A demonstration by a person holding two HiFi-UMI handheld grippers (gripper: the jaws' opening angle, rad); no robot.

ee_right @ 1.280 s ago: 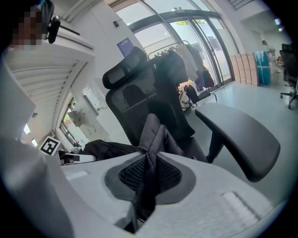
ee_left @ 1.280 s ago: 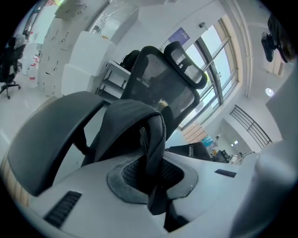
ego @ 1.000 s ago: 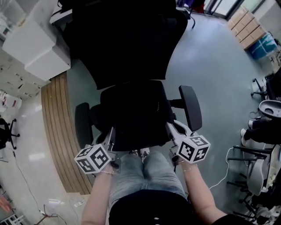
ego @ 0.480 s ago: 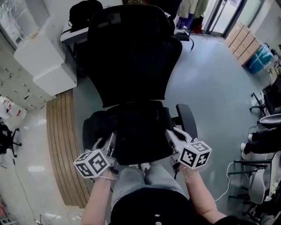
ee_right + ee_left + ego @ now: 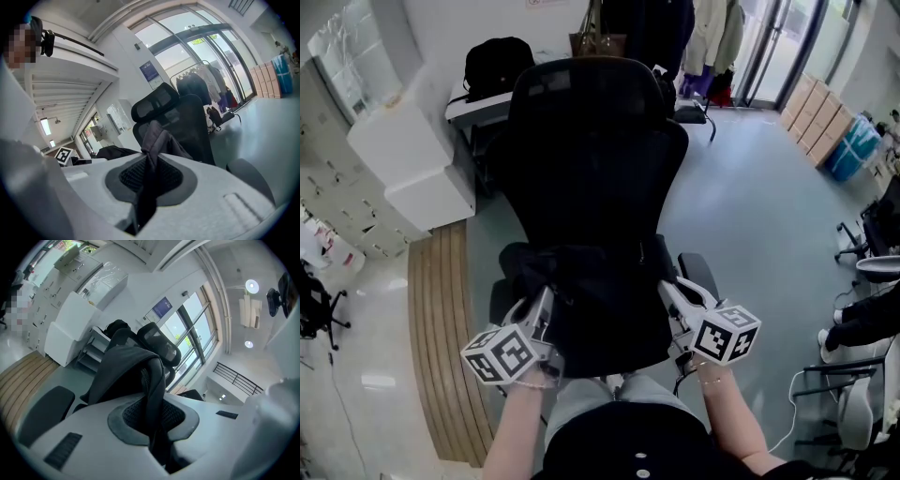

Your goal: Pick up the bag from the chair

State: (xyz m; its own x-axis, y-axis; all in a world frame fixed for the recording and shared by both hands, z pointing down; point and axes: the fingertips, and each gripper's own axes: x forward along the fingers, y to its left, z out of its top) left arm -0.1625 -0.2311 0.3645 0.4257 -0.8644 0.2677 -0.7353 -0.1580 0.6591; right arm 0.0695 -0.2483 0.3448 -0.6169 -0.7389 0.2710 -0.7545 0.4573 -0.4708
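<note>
— Left gripper (image 5: 154, 425): report jaw state.

— Jaws nearly together, clamped on a fold of the black bag (image 5: 124, 373); fabric fills the whole gap between the pads.

— Right gripper (image 5: 145, 187)?

— Same condition; jaws pinched on a gathered strip of the bag (image 5: 157, 138); no free gap visible.

— Bag position in the head view?

— Bag (image 5: 600, 305) hangs between the left gripper (image 5: 546, 302) and the right gripper (image 5: 667, 292), one at each side edge of it; it lies over the front edge of the seat of the black chair (image 5: 591, 141), between the armrests (image 5: 701, 270); whether it touches the seat cannot be determined; the seat itself is hidden behind the bag.
</note>
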